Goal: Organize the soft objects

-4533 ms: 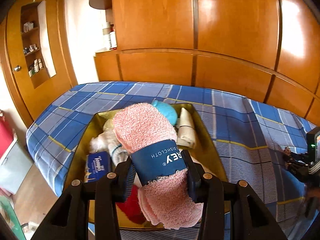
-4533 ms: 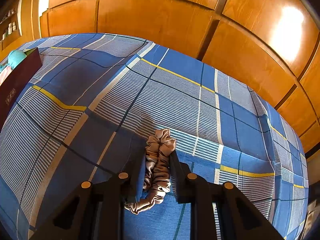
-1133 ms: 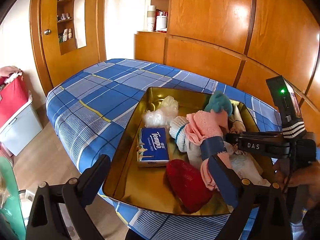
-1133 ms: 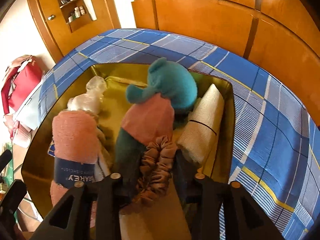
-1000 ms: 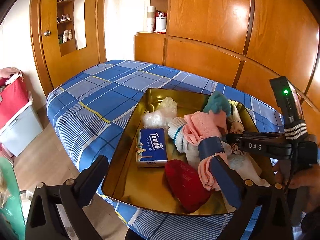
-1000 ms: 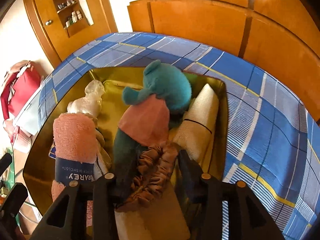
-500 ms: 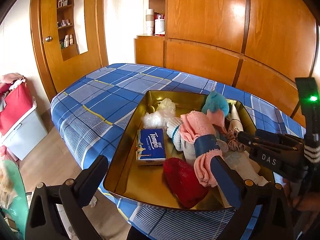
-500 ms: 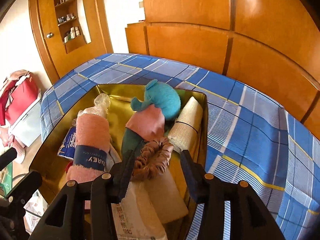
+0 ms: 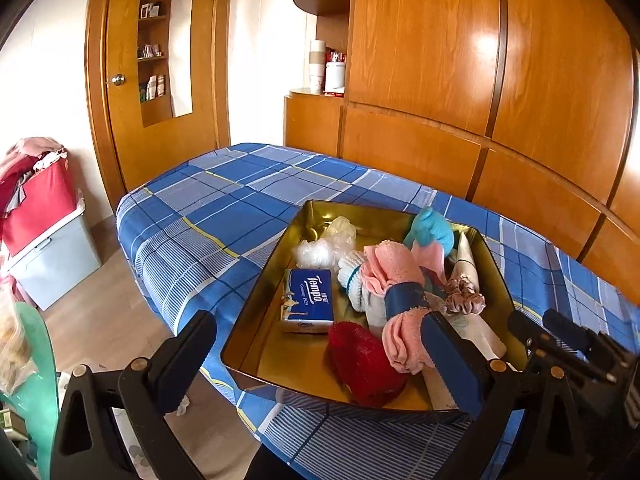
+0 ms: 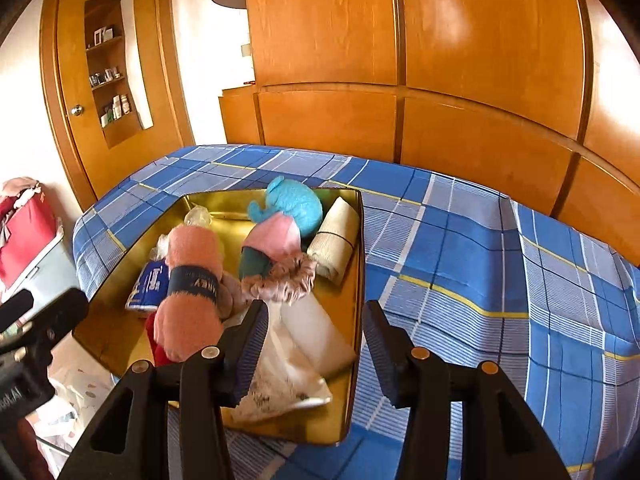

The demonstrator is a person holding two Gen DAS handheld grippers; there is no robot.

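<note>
A gold tin tray (image 9: pixel 256 292) (image 10: pixel 362 240) sits on the blue plaid bed (image 10: pixel 480 264). Inside lie a pink dishcloth roll with a blue band (image 9: pixel 400 292) (image 10: pixel 192 280), a teal plush (image 9: pixel 432 232) (image 10: pixel 292 204), a beige roll (image 10: pixel 334 240), a tissue pack (image 9: pixel 308 300), a red soft item (image 9: pixel 364 360) and a brownish satin scrunchie (image 9: pixel 464 300) (image 10: pixel 284 276). My right gripper (image 10: pixel 316 344) hangs open above the tray's near right part, the scrunchie lying free beyond its fingertips. My left gripper (image 9: pixel 320 352) stands wide open before the tray's near edge, holding nothing.
A grey storage box (image 9: pixel 52 256) with a red bag (image 9: pixel 36 196) on it stands on the floor left of the bed. Wooden wardrobe panels (image 10: pixel 440 128) run behind the bed. Open plaid bedspread stretches right of the tray and beyond it.
My right gripper let go of the scrunchie, which now lies in the tray, and drew back and up. The left gripper backed away a little, still open.
</note>
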